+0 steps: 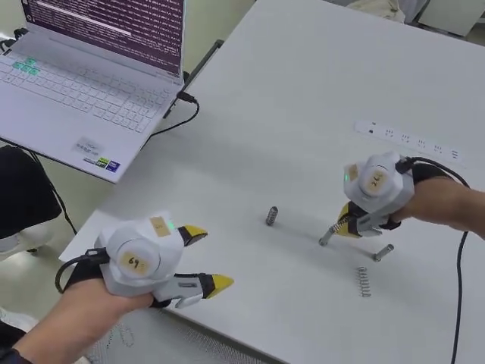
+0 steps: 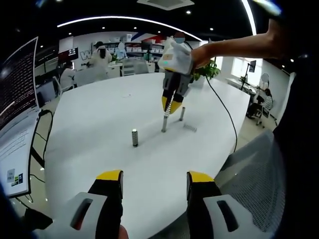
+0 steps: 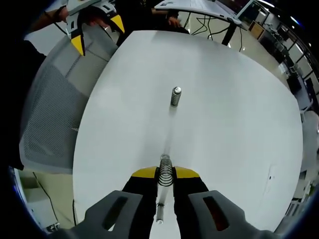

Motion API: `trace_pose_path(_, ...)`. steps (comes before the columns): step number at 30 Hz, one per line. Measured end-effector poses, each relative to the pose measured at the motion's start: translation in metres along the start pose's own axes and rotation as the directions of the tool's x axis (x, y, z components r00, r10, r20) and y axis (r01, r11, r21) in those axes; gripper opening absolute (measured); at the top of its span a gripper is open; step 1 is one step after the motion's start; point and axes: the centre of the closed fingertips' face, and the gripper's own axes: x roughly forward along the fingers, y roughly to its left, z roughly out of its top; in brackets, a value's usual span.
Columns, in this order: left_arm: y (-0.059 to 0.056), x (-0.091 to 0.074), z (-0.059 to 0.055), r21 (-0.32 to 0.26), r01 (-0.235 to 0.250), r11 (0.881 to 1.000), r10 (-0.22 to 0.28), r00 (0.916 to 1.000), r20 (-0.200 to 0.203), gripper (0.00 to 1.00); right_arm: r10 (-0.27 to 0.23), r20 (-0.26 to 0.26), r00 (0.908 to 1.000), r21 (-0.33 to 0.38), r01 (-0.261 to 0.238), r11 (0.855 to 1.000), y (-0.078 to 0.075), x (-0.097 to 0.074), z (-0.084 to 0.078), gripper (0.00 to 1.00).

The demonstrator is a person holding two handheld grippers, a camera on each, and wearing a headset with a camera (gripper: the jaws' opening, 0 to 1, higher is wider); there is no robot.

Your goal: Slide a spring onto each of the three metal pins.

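Plainly, left gripper (image 1: 212, 258), sticker (image 1: 136, 264) reading "69"

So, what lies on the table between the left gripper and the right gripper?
An upright metal pin wearing a grey coil spring, clear of the left gripper and the right gripper, in the head view.

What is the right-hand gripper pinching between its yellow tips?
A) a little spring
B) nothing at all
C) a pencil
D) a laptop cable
A: in the right gripper view, the right gripper has its yellow tips shut on a coiled spring.
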Motion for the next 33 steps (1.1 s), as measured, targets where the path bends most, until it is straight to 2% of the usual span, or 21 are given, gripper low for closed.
trace_pose_path(13, 0.001, -0.002, -0.003, -0.006, -0.005, 1.000, 0.005, 1.0000, -0.002, 0.46, 0.015, -0.021, 0.9997, -0.018, -0.016, 1.000, 0.000, 0.005, 0.001, 0.09)
trace_pose_path(33, 0.004, -0.001, 0.005, -0.014, -0.009, 1.000, 0.009, 0.9999, 0.014, 0.48, 0.038, -0.062, 0.9974, -0.052, -0.041, 0.998, 0.001, 0.020, 0.000, 0.09)
